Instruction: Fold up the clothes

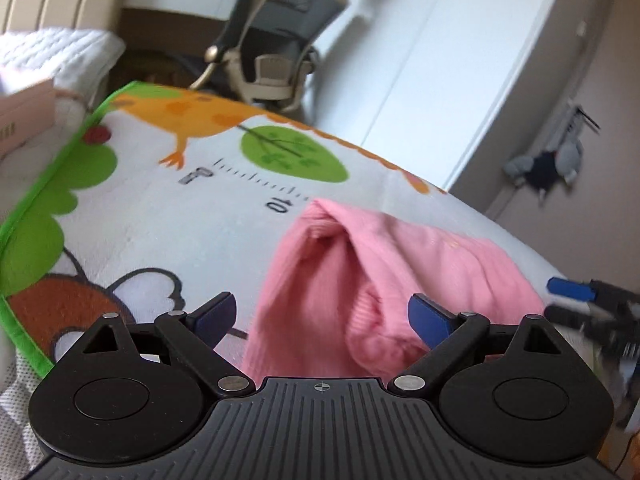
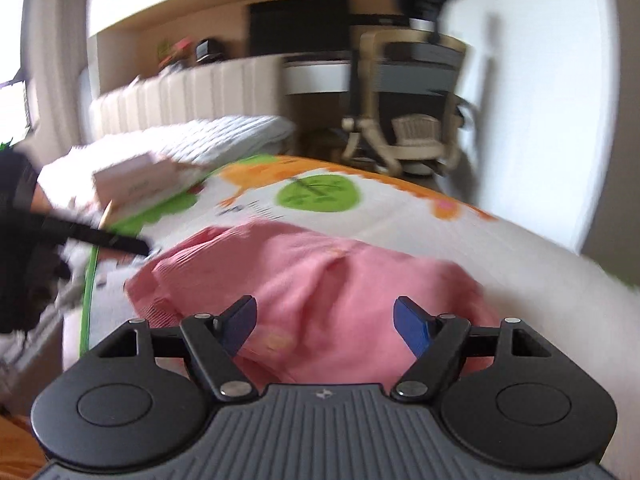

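So this was a bedroom: a bed covered by a cartoon play blanket [image 1: 168, 216] with a green border, a ruler print and an orange bird, with an office chair [image 1: 276, 48] and a white wardrobe behind it.

From the left wrist camera, the pink garment [image 1: 360, 276] lay bunched on the blanket, ribbed fabric rolled up into a tent-like hump with an open pocket at the top. The left gripper [image 1: 322, 316] sat low and close to the near edge of it, fingers spread wide, nothing between them. At the far right edge you could see the right gripper [image 1: 588, 304], blurry, just beside the cloth's right side.

From the right wrist camera, blurrier, the garment [image 2: 304, 276] was spread wider than it was deep, with a pale button on the fabric near the left finger. The right gripper [image 2: 326, 322] was also released and empty, pointing across the garment toward the chair, tilted slightly down. A pink box [image 2: 136, 184] sat by the quilted pillow at left.

Honestly I couldn't tell if this lump was a half-done fold or a heap waiting to be flattened. Either way I'd pinch single edges, not the whole wad, and keep both grippers level so the cloth doesn't twist.
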